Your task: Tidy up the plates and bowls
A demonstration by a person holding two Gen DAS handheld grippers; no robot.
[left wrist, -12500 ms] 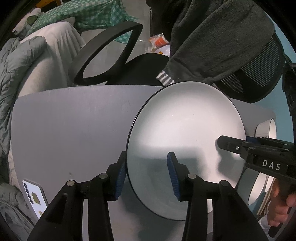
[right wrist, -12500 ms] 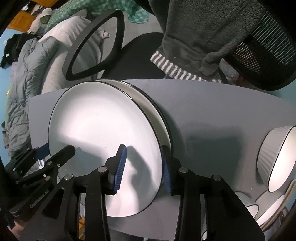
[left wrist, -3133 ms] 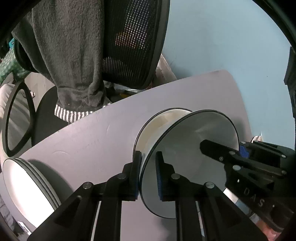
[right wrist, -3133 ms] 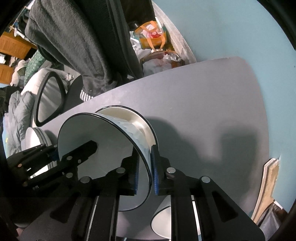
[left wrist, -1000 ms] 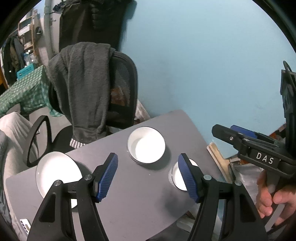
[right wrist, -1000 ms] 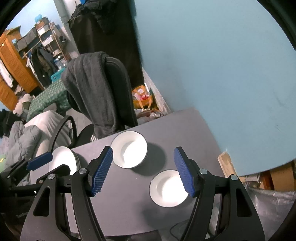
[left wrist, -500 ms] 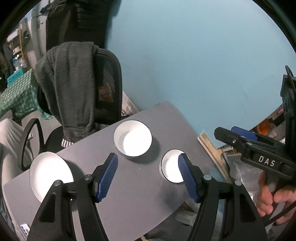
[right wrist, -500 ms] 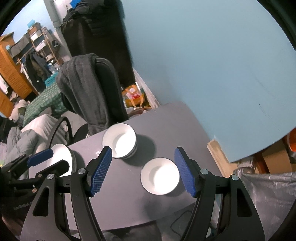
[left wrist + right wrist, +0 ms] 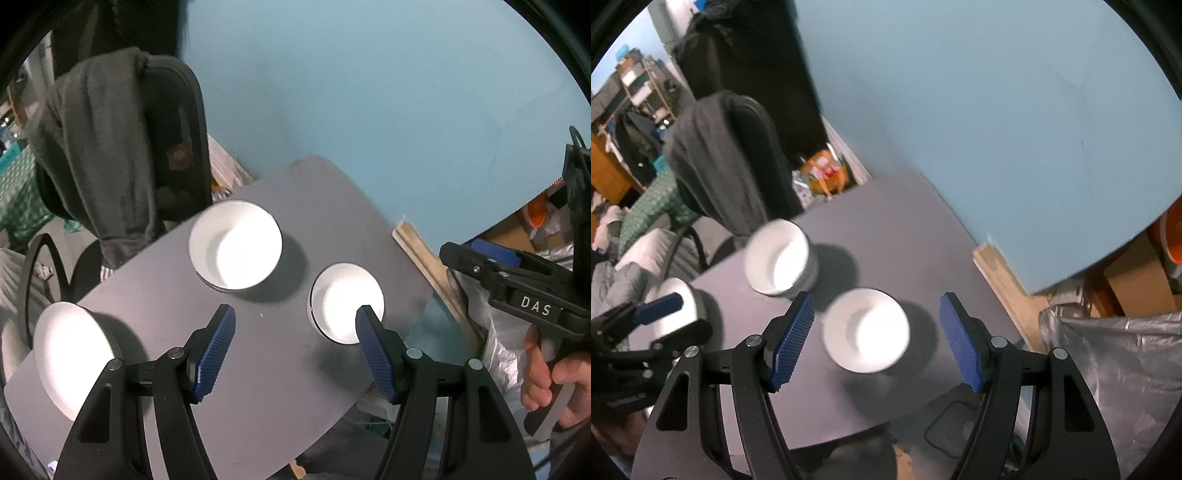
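Note:
On the grey table [image 9: 295, 199] stand three white dark-rimmed stacks: plates [image 9: 70, 354] at the left, large bowls [image 9: 236, 245] in the middle, small bowls [image 9: 347, 301] at the right. In the right wrist view the same show as plates [image 9: 677, 299], large bowls [image 9: 779, 258] and small bowls [image 9: 866, 330]. My left gripper [image 9: 295, 347] is open and empty, high above the table. My right gripper [image 9: 877, 338] is open and empty, also high above; it shows in the left wrist view [image 9: 480, 254].
An office chair [image 9: 173, 122] draped with a dark grey towel [image 9: 99, 147] stands behind the table. A blue wall [image 9: 369, 92] is to the right. A wooden board [image 9: 424, 258], cardboard boxes [image 9: 1137, 277] and a grey plastic bag [image 9: 1115, 369] lie off the table's right edge.
Both grippers have kept rising and swinging right, open and empty. The table and its three stacks look smaller and shifted left. Earlier they let go of the bowl on the large stack.

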